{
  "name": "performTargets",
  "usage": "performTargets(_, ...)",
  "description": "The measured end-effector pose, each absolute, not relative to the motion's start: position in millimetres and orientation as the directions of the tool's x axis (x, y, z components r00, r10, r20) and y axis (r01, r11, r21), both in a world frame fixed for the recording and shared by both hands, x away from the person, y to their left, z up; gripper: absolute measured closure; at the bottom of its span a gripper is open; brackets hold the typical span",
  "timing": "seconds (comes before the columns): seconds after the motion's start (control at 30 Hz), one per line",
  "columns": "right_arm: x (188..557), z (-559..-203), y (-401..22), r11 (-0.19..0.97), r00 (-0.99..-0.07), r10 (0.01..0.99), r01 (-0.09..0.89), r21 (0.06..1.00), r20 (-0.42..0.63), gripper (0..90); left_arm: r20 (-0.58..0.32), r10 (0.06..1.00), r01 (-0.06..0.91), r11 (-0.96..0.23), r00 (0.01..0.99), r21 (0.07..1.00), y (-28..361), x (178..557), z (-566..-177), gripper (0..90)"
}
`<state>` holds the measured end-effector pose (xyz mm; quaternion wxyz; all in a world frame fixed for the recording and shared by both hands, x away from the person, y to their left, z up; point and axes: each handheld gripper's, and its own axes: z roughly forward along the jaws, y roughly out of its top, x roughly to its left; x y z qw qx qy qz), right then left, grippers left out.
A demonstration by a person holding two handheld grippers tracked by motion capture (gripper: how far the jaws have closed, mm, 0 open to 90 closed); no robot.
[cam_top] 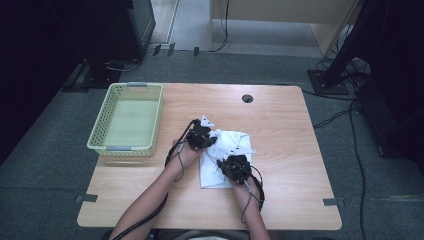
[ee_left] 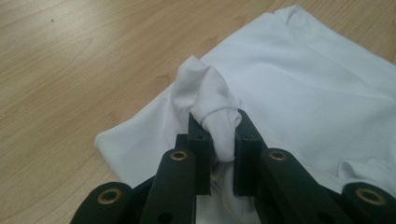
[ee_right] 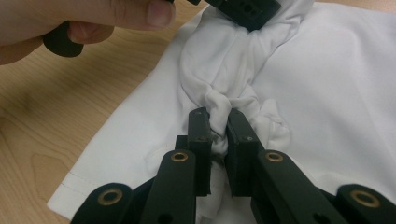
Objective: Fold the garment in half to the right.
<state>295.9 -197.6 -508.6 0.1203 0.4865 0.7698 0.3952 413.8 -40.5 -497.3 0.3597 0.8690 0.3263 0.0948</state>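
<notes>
Left tongs (ee_left: 218, 135) – right tongs (ee_right: 215, 128) – each clamped on white cloth (cam_top: 227, 150) (bunched fold), wooden table (cam_top: 280, 130)

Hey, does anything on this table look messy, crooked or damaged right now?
Nothing looks damaged or spilled. The white cloth lies rumpled mid-table, since the left gripper and right gripper each pinch a bunched fold of it. The green basket sits squarely at the table's left edge.
</notes>
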Motion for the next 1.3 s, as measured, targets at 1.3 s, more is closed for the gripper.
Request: performTargets(1.3, 278.9, -483.7, -239.9, 0.216, -0.442, 0.89, 0.631, 0.745, 0.116, 72.7, -0.117, 0.582, 0.479, -0.52, 0.805, 0.707, -92.3, 418.3, -473.2, 75.5)
